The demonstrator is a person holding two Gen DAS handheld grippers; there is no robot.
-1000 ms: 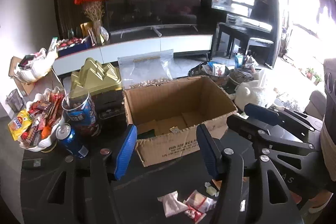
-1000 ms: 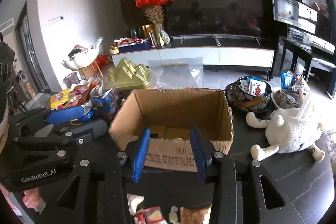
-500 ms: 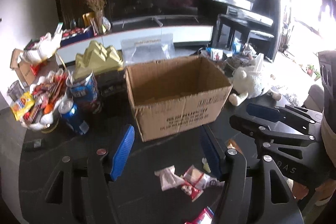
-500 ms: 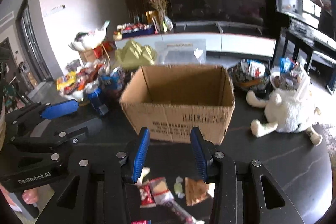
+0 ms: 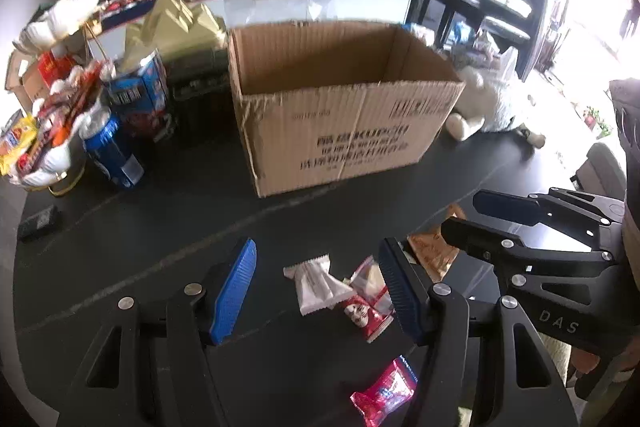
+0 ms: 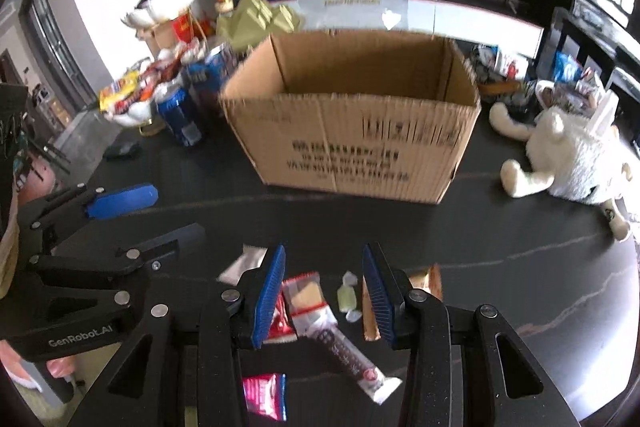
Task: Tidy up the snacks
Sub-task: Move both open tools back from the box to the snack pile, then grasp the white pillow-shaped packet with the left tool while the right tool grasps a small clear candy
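An open cardboard box (image 5: 344,115) (image 6: 352,131) stands on the dark table. Loose snack packets lie in front of it: a white wrapper (image 5: 316,283), a red-and-clear packet (image 5: 366,301) (image 6: 306,297), a brown packet (image 5: 432,253) (image 6: 434,279), a pink packet (image 5: 386,393) (image 6: 266,395), a pale green candy (image 6: 347,297) and a long bar (image 6: 352,357). My left gripper (image 5: 316,279) is open and empty, above the white wrapper. My right gripper (image 6: 324,283) is open and empty, above the red-and-clear packet and the candy.
Left of the box stand a blue can (image 5: 110,151), a blue snack tub (image 5: 138,95) and a white bowl of snacks (image 5: 44,135). A white plush toy (image 6: 572,155) lies right of the box. A small dark object (image 5: 40,223) lies at the table's left.
Both grippers have pulled back from the box and tilted down toward the table, so the loose packets now lie between their fingers. Both stay open.
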